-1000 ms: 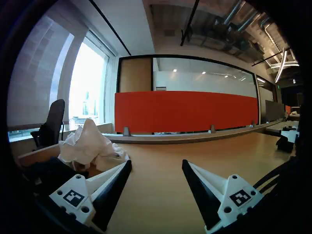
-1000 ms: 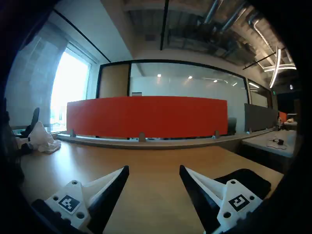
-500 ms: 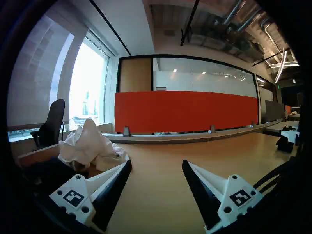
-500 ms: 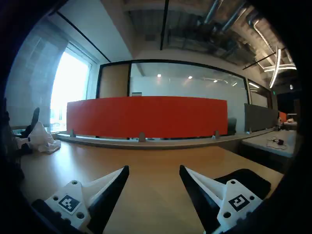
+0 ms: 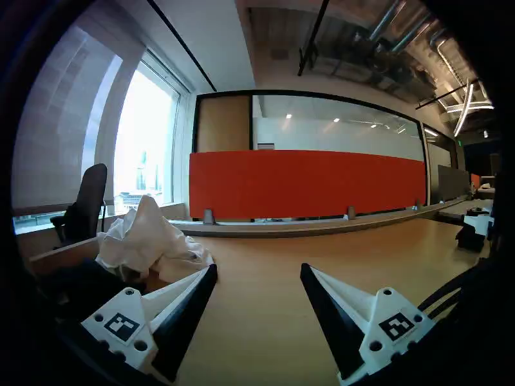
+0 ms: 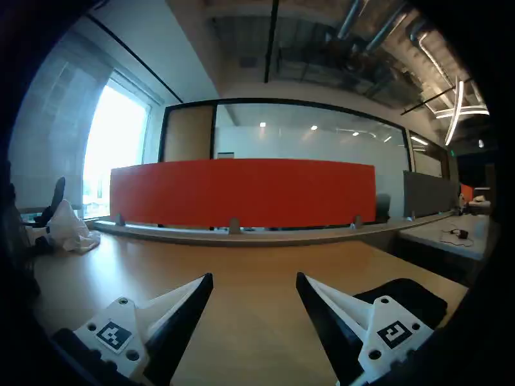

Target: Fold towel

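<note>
A crumpled white towel (image 5: 149, 243) lies in a heap on the wooden table (image 5: 270, 309), just ahead and left of my left gripper (image 5: 258, 273). That gripper is open, low over the table, with nothing between its fingers; its left fingertip sits close beside the towel's near edge. In the right gripper view the same towel (image 6: 69, 231) is small and far off at the left. My right gripper (image 6: 254, 280) is open too, resting low over bare table (image 6: 257, 257) with nothing in it.
A red divider panel (image 5: 309, 183) runs along the table's far edge. An office chair (image 5: 82, 209) stands by the window at the left. A dark object (image 5: 80, 286) lies near the towel. A black pad (image 6: 405, 299) lies by the right gripper's right finger.
</note>
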`<state>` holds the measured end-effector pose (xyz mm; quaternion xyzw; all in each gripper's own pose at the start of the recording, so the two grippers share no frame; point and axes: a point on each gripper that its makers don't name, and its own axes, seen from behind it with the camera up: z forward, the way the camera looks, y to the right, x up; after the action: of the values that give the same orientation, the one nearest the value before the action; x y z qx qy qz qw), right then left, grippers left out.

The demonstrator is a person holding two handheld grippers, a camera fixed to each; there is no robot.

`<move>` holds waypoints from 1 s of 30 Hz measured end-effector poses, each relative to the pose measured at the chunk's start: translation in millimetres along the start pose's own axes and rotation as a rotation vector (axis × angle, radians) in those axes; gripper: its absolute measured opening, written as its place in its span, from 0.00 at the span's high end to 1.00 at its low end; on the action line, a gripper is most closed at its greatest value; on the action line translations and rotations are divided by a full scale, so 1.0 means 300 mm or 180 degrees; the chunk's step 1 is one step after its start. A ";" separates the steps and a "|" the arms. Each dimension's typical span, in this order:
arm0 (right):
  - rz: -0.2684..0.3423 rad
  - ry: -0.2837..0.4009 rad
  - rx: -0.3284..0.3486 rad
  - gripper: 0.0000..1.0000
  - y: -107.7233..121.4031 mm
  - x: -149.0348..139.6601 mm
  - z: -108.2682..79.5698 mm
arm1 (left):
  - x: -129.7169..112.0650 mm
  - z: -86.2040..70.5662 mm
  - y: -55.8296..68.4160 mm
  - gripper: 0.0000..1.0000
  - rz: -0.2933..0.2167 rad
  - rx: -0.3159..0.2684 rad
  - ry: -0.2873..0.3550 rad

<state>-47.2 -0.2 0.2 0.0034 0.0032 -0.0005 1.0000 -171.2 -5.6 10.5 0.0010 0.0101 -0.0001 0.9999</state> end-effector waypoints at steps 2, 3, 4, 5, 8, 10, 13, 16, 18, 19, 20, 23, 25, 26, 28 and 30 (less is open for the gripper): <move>0.0000 0.0000 0.0000 0.00 -0.001 0.001 0.001 | 0.002 -0.001 -0.001 0.04 0.0000 0.0000 -0.0001; 0.0000 0.0000 0.0000 0.00 -0.001 0.002 0.001 | 0.002 -0.001 -0.001 0.04 0.0000 0.0000 -0.0001; 0.0000 0.0000 0.0000 0.00 -0.001 0.002 0.001 | 0.003 -0.001 -0.002 0.04 0.0000 0.0000 -0.0001; 0.0000 0.0000 0.0000 0.00 -0.001 0.002 0.001 | 0.003 -0.002 -0.002 0.04 0.0000 0.0000 -0.0001; 0.0000 -0.0001 0.0000 0.00 -0.001 0.003 0.000 | 0.005 -0.001 -0.001 0.04 0.0001 0.0000 -0.0001; 0.0000 -0.0001 0.0000 0.00 -0.001 0.003 0.000 | 0.006 -0.001 -0.001 0.04 0.0001 0.0000 -0.0002; 0.0001 -0.0001 0.0000 0.00 -0.001 0.003 -0.001 | 0.007 -0.001 -0.003 0.04 -0.0001 -0.0001 -0.0002; 0.0001 -0.0001 0.0000 0.00 -0.001 0.003 -0.001 | 0.007 -0.001 -0.004 0.04 -0.0002 0.0000 -0.0001; 0.0001 -0.0001 0.0000 0.00 -0.002 0.003 0.000 | 0.008 0.000 -0.004 0.04 -0.0003 0.0000 -0.0001; 0.0001 -0.0001 0.0000 0.00 -0.002 0.004 0.000 | 0.008 0.000 -0.004 0.04 -0.0003 0.0001 -0.0001; 0.0001 -0.0001 0.0000 0.00 -0.002 0.004 0.000 | 0.008 0.000 -0.004 0.04 -0.0004 0.0001 -0.0001; 0.0001 -0.0001 0.0000 0.00 -0.002 0.004 0.000 | 0.007 0.000 -0.005 0.04 -0.0005 0.0001 -0.0002; 0.0000 -0.0001 0.0000 0.00 -0.002 0.004 0.000 | 0.007 0.001 -0.005 0.04 -0.0007 0.0002 -0.0002; 0.0000 -0.0001 0.0000 0.00 -0.001 0.004 0.000 | 0.006 0.001 -0.005 0.04 -0.0007 0.0002 -0.0002; 0.0000 -0.0001 0.0000 0.00 -0.001 0.004 0.000 | 0.005 0.001 -0.006 0.04 -0.0008 0.0001 -0.0002; 0.0000 -0.0001 0.0000 0.00 -0.001 0.004 -0.001 | 0.003 0.002 -0.006 0.04 -0.0009 0.0001 -0.0003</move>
<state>-45.9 -0.4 0.0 0.0034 0.0031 -0.0005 1.0000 -170.4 -7.5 10.9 0.0011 0.0096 -0.0015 1.0000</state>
